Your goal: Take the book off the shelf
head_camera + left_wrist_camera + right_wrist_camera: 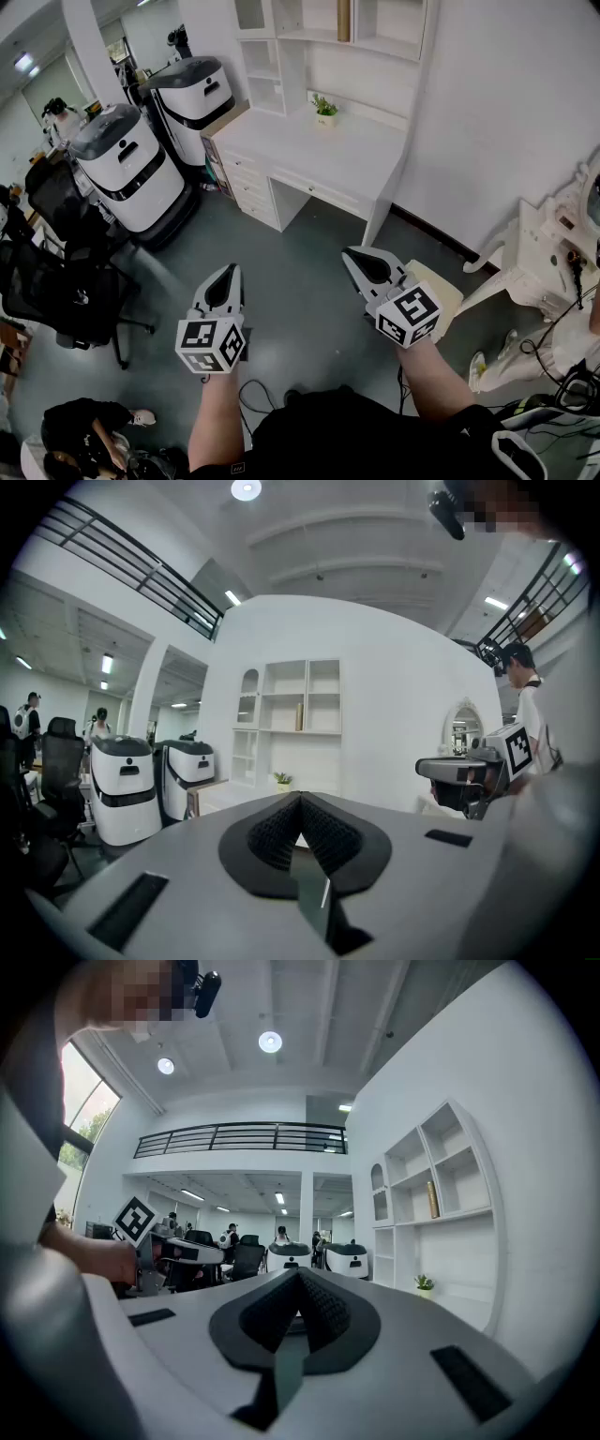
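A thin tan book (343, 21) stands upright on a shelf of the white desk hutch (281, 37) at the top of the head view; it shows small in the left gripper view as the book (300, 716) and in the right gripper view as the book (432, 1199). My left gripper (228, 271) hangs over the grey floor, shut and empty, well short of the desk. My right gripper (350, 255) is beside it, also shut with nothing held. In the left gripper view the left gripper (300, 803) faces the hutch; the right gripper (298, 1277) points level, left of the shelves.
A white desk (319, 150) with a small potted plant (325, 109) stands under the hutch. Two white-and-black robot units (127, 169) stand to the left. Black office chairs (66, 281) are at far left, a white vanity (553, 244) at right. Cables (553, 366) lie on the floor.
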`<state>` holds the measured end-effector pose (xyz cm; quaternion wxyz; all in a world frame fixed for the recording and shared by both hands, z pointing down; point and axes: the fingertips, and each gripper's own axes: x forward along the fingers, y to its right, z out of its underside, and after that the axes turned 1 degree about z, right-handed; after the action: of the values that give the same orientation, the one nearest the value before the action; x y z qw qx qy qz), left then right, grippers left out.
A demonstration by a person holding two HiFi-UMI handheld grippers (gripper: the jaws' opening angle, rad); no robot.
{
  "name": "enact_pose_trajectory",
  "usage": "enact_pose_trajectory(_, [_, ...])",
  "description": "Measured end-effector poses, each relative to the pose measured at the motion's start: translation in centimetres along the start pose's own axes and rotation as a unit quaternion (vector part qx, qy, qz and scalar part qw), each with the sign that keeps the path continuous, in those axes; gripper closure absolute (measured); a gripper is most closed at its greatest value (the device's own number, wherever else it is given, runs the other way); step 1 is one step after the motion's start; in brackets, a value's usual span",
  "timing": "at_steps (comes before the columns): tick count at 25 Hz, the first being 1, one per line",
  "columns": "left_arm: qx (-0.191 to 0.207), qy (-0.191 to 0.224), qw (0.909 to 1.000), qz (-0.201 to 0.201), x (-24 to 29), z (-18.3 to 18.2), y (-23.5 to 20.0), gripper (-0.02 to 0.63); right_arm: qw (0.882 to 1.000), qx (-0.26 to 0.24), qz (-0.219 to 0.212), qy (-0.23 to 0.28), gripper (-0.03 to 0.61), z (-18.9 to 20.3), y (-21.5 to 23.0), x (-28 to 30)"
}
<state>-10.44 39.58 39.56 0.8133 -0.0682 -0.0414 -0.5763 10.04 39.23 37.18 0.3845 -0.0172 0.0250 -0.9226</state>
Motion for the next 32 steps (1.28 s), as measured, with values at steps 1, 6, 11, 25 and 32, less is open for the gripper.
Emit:
enact_pose_trajectory(1, [0.0, 0.0, 1.0, 0.0, 0.0, 0.0, 0.1, 0.606, 1.0, -0.001, -0.001, 0.0, 0.566, 0.0, 0.1, -0.1])
enact_pose_trajectory(6, [0.005, -0.001, 1.0, -0.001, 0.3, 0.0, 1.1, 0.606, 1.0, 0.0, 0.004, 0.003, 0.566, 0.0, 0.7, -1.0])
enact_pose_trajectory(11, [0.004, 0.001, 1.0, 0.0, 0.3, 0.1, 3.2, 0.606, 1.0, 0.004, 0.012, 0.005, 0.566, 0.1, 1.7, -2.9])
enact_pose_trajectory(25, [0.005, -0.007, 1.0, 0.0, -0.1, 1.1, 7.5, 0.603, 1.0, 0.021, -0.008, -0.007, 0.561, 1.2, 2.1, -6.3])
enact_pose_trajectory(32, [0.003, -0.007, 1.0, 0.003, -0.4, 1.0, 7.0, 0.552, 1.0, 0.021, -0.008, -0.009, 0.442, 1.1, 1.7, -5.8])
